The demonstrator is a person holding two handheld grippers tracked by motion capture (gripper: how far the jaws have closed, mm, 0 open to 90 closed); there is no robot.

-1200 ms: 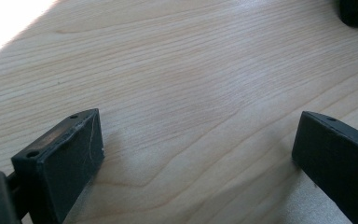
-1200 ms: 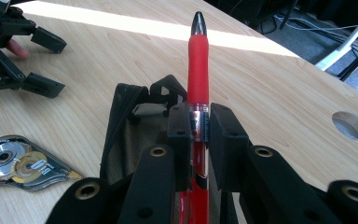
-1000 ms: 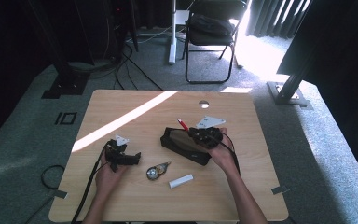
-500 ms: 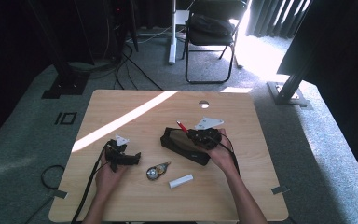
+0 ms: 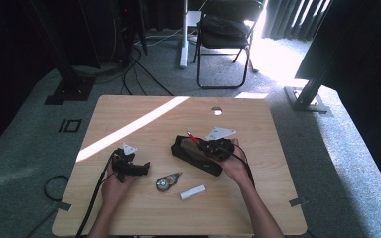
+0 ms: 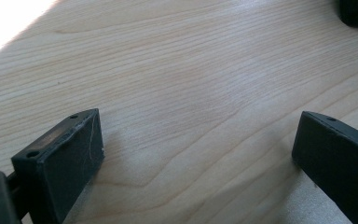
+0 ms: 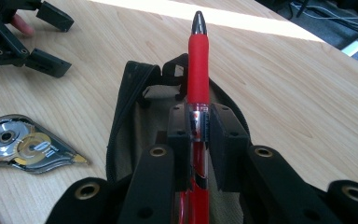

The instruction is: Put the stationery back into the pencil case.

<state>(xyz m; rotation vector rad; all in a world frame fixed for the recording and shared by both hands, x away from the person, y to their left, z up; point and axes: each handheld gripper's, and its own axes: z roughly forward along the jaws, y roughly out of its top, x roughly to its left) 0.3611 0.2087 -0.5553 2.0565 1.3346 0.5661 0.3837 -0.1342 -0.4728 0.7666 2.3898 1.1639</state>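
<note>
Between the jaws of the right gripper (image 7: 199, 128) sits a red pen (image 7: 198, 60), clamped across its clear barrel, with the red grip and the dark tip running straight ahead, past the jaw ends. Directly beneath and ahead of it lies the black pencil case (image 7: 135, 100), unzipped, its olive lining showing. In the right gripper view the pen's long axis runs roughly along the length of the case's opening; the tip reaches past the far end of that opening rather than into it. In the high view the same right gripper (image 5: 217, 148) hangs over the right-hand end of the pencil case (image 5: 192, 154), with the pen (image 5: 193, 138) pointing up and left across the table (image 5: 144, 106).

The left gripper (image 5: 128, 166) rests well apart to the left, jaws spread wide with bare wood between them, holding nothing. A correction tape dispenser (image 5: 166, 181) and a small white stick (image 5: 192, 192) lie between the two hands, nearer the person.

Judgement: the right hand alone is placed for the insertion. The pen must drop or draw back so that its whole length falls inside the zip line; whether it touches the lining cannot be told.
</note>
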